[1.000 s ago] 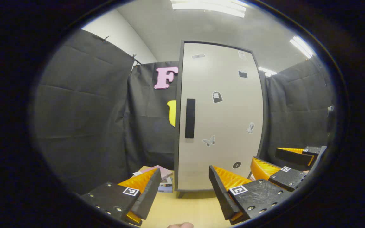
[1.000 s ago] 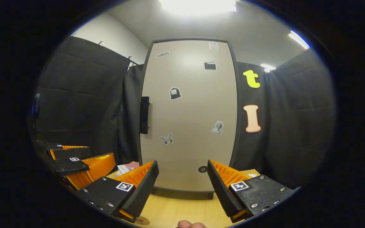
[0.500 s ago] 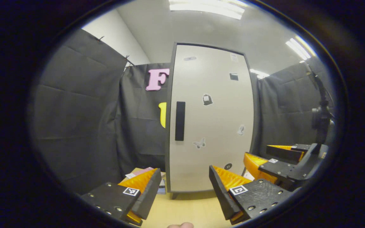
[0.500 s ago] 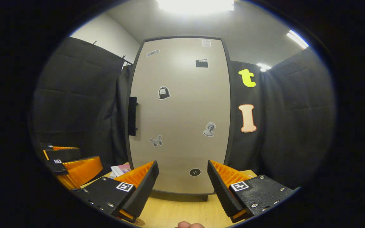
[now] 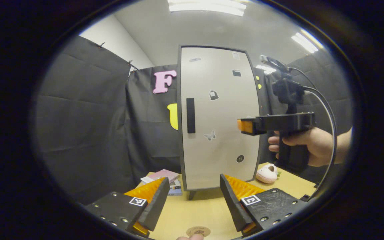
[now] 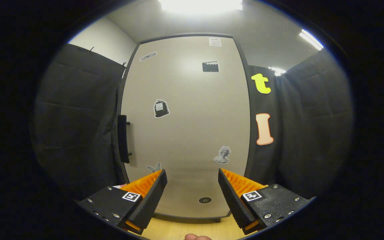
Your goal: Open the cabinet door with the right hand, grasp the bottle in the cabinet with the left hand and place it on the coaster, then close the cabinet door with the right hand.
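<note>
A tall cabinet stands on the wooden table with its pale door (image 5: 220,116) closed; a dark bar handle (image 5: 190,115) runs down the door's left side. In the right gripper view the door (image 6: 185,123) looms close and the handle (image 6: 122,138) juts out at its left edge. My right gripper (image 6: 192,195) is open, facing the door's lower half. From the left gripper view it (image 5: 245,126) is held up by a hand (image 5: 312,146), level with the handle and to its right. My left gripper (image 5: 193,203) is open and low over the table. A round coaster (image 5: 198,230) lies just under it.
A stack of books (image 5: 165,180) lies left of the cabinet's foot. A small pink and white soft thing (image 5: 267,173) sits to its right on the table (image 5: 205,210). Black cloth walls close in on both sides. A cable (image 5: 328,126) loops from the right gripper.
The right gripper has risen from table height and moved closer to the door. The left gripper has drawn back, bringing the coaster into view.
</note>
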